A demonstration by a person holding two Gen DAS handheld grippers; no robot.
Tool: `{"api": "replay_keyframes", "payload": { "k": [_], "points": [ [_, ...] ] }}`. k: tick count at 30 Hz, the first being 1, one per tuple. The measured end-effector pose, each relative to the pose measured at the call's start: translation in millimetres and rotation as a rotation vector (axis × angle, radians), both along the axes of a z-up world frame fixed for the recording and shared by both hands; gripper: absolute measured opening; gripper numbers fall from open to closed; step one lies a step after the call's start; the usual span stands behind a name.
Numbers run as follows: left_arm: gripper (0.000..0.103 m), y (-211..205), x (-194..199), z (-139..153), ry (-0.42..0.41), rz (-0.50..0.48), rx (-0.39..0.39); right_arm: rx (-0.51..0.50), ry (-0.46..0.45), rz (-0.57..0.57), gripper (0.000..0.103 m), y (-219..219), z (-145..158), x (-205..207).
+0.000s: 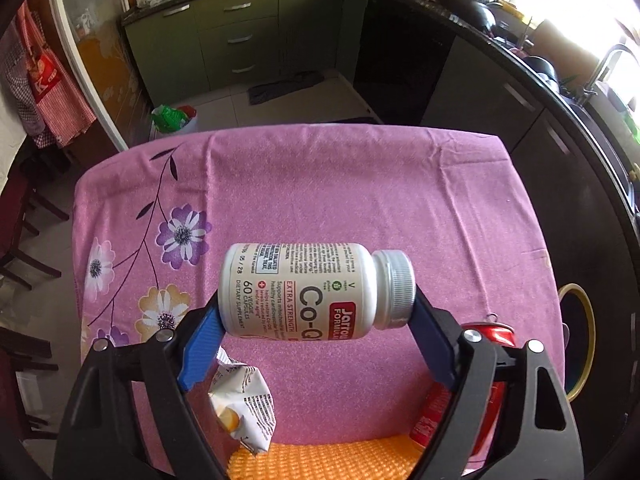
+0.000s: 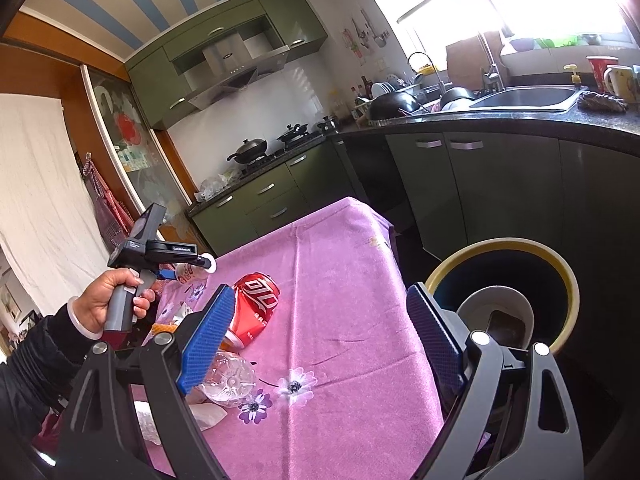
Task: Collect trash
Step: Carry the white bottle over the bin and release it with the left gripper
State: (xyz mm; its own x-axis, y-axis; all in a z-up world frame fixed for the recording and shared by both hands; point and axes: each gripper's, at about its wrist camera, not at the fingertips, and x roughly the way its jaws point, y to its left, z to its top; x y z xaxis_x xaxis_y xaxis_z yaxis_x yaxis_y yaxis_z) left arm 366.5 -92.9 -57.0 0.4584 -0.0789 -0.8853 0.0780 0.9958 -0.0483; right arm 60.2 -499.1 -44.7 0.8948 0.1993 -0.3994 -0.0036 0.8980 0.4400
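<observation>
On the left, a hand holds the left gripper by its pistol handle above the table, which is covered with a pink flowered cloth. Its blue pads press on the two ends of a white Co-Q10 supplement bottle, base against one pad and ribbed cap against the other. The bottle lies crosswise and hangs clear of the cloth. An end-to-end grip suits it, in my judgement: the flat ends give the pads better seating than the round side, which explains why the jaws stand wide.

Below that gripper lie a crumpled snack wrapper and an orange woven mat. Further right lies a dented red cola can on its side, and near it a crushed clear plastic bottle. These remain on the table, uncollected.

The right gripper has its jaws spread wide with nothing between them.

At the far right, just off the table's edge, stands a dark bin with a yellow rim; a pale cup-like item already lies in it. It stands within easy reach for drops.
</observation>
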Motion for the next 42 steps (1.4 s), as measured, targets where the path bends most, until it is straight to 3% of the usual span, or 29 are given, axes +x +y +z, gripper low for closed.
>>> {"api": "replay_keyframes", "payload": {
  "k": [6, 12, 21, 29, 33, 36, 42],
  "points": [
    [0.080, -60, -51, 40, -0.081, -0.198, -0.034, -0.064, -0.022, -0.108, 0.086, -16, 13, -29],
    [0.080, -168, -106, 48, -0.052, -0.478, -0.078, -0.091, -0.073, -0.291, 0.087, -57, 26, -74],
    [0.080, -324, -144, 3, 0.056, -0.733, -0.077, -0.022, -0.104, -0.377, 0.088, -105, 19, -118],
    [0.080, -413, -137, -47, 0.073, -0.787, -0.016, 0.030, -0.137, -0.412, 0.088, -126, 15, -141],
    [0.083, -432, -123, -68, 0.093, -0.763, 0.024, 0.028, -0.146, -0.420, 0.089, -126, 15, -145],
    [0.083, -430, -118, -65, 0.093, -0.745, 0.005, 0.028, -0.146, -0.418, 0.089, -125, 17, -143],
    [0.086, -366, -118, 4, 0.032, -0.744, -0.148, 0.006, -0.136, -0.395, 0.090, -114, 19, -133]
  ]
}}
